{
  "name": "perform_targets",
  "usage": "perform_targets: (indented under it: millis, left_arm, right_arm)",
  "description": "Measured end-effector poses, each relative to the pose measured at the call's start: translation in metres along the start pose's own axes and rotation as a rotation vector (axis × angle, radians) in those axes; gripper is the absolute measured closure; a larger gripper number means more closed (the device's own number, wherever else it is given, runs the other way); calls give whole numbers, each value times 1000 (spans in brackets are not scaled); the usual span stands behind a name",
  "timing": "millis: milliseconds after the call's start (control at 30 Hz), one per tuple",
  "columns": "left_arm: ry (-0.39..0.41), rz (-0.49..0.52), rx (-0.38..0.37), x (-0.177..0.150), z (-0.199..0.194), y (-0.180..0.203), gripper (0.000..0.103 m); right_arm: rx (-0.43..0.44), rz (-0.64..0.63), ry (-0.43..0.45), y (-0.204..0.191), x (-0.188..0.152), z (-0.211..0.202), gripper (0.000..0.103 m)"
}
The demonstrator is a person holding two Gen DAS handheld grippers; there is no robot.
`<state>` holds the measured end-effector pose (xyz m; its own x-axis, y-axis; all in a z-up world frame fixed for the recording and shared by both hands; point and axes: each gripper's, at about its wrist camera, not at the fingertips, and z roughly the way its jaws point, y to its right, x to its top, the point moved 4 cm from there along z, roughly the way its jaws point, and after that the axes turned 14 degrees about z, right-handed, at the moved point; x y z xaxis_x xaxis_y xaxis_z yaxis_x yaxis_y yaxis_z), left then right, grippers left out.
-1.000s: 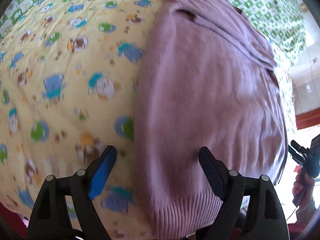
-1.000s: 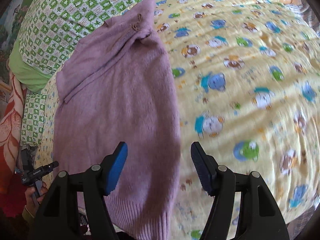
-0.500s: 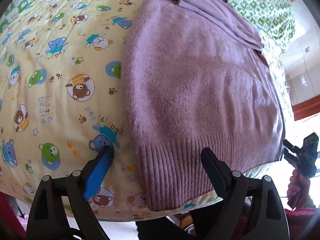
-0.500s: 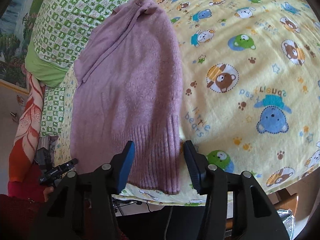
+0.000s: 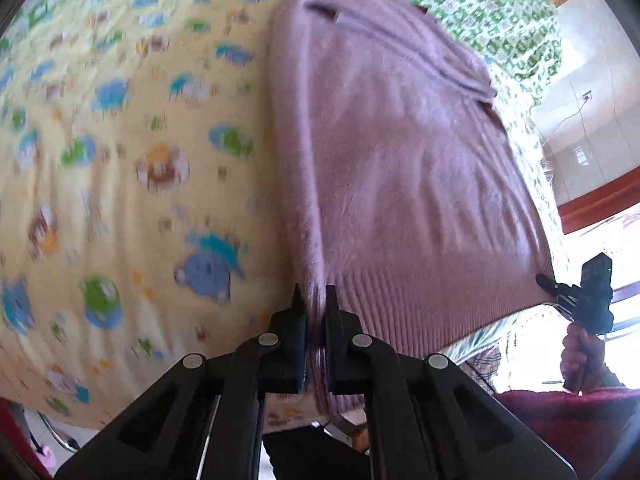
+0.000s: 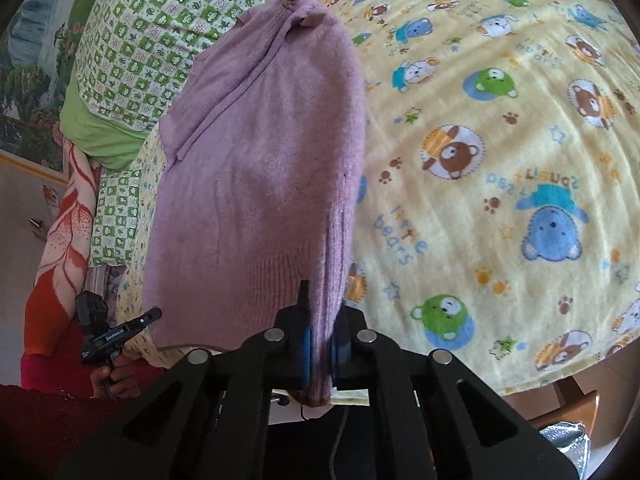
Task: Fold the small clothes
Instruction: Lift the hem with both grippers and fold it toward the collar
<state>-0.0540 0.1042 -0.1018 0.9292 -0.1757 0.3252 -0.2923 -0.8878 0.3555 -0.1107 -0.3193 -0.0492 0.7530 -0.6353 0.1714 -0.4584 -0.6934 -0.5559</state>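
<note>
Both tools, left tool (image 5: 316, 300) and right tool (image 6: 322, 312), have just closed, pinching the purple sweater's (image 5: 400, 160) hem corners (lower centre). Only the right view shows the green pillow (image 6: 100, 128), upper left, beside the yellow bedsheet (image 6: 500, 160).

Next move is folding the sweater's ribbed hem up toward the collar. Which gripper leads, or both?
Both. The left gripper and right gripper are each shut on a hem corner of the purple sweater, so neither is better placed.
</note>
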Motion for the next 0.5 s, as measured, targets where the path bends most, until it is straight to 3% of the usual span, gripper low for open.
perform_targets:
  millis: [100, 233, 500]
  left_arm:
    - [29, -27, -22, 1, -4, 1, 99]
    - [82, -44, -62, 14, -23, 1, 99]
    - [237, -51, -89, 75, -74, 7, 99]
  right_arm:
    - [14, 41, -15, 10, -1, 4, 96]
    - [92, 28, -12, -6, 1, -3, 96]
    - [292, 14, 48, -53, 35, -39, 96]
